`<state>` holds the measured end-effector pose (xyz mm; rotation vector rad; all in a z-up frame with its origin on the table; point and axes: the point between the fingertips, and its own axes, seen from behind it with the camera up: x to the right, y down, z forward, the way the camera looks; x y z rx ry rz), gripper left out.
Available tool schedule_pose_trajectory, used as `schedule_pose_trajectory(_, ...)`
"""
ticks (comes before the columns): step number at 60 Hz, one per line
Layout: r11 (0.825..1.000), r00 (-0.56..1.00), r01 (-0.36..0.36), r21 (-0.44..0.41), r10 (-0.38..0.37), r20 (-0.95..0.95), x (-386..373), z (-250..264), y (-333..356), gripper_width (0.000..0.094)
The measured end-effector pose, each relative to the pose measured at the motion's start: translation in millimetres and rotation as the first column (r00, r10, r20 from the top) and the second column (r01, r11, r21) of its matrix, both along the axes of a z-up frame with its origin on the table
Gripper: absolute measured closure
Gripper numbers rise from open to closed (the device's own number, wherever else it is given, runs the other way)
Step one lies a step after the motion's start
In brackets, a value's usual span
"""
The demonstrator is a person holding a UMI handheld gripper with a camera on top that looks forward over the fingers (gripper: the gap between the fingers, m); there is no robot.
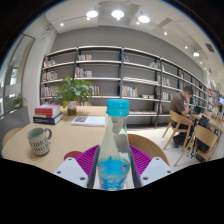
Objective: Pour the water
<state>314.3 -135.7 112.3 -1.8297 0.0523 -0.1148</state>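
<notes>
My gripper (114, 172) is shut on a clear plastic water bottle (115, 150) with a blue cap (118, 107) and a blue label. The bottle stands upright between the purple pads (87, 158), held above the round wooden table (70, 135). A grey-green mug (39, 140) with a handle sits on the table to the left, beyond the fingers.
A stack of books (47, 114), a potted plant (72, 92) and a flat book (88, 121) are on the table's far side. Bookshelves (120, 75) line the back wall. A person (181, 104) sits at a table to the right, among wooden chairs (203, 138).
</notes>
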Motion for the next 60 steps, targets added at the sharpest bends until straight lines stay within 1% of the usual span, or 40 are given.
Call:
schedule_pose_trajectory(6,0.999,1.000,0.019,0.030,-0.019,-0.016,6,4,-3,0.0470)
schedule_pose_trajectory(11,0.999,1.000,0.008,0.053,-0.008,-0.003,6,7,-2,0.0552)
schedule_pose_trajectory(12,0.998,1.000,0.006,0.056,-0.006,-0.003,6,7,-1,0.0557)
schedule_pose_trajectory(13,0.998,1.000,0.005,0.056,-0.005,-0.001,7,5,0,0.0531)
schedule_pose_trajectory(14,0.998,1.000,0.004,0.056,-0.004,0.005,4,5,0,0.0588)
schedule_pose_trajectory(15,0.998,1.000,0.001,0.057,-0.002,0.008,3,6,1,0.0588)
schedule_pose_trajectory(16,0.998,1.000,-0.004,0.058,0.003,0.015,2,6,1,0.0609)
schedule_pose_trajectory(20,0.998,0.999,-0.015,0.057,0.013,0.044,0,6,4,0.0613)
schedule_pose_trajectory(25,0.999,0.997,-0.004,0.053,0.000,0.077,-8,5,13,0.0615)
schedule_pose_trajectory(31,1.000,0.989,0.008,0.016,-0.010,0.150,-11,7,17,0.0614)
schedule_pose_trajectory(38,0.999,0.956,-0.002,-0.036,0.012,0.293,-30,19,30,0.0614)
schedule_pose_trajectory(43,0.996,0.894,-0.029,-0.081,0.063,0.444,-55,34,45,0.0613)
schedule_pose_trajectory(48,0.989,0.798,-0.070,-0.132,0.135,0.588,-82,46,57,0.0613)
schedule_pose_trajectory(50,0.984,0.742,-0.076,-0.160,0.163,0.650,-93,50,62,0.0612)
schedule_pose_trajectory(53,0.974,0.642,-0.089,-0.211,0.217,0.735,-110,54,71,0.0613)
schedule_pose_trajectory(59,0.954,0.435,-0.093,-0.286,0.298,0.850,-141,54,86,0.0612)
schedule_pose_trajectory(60,0.950,0.400,-0.103,-0.296,0.311,0.862,-139,56,89,0.0612)
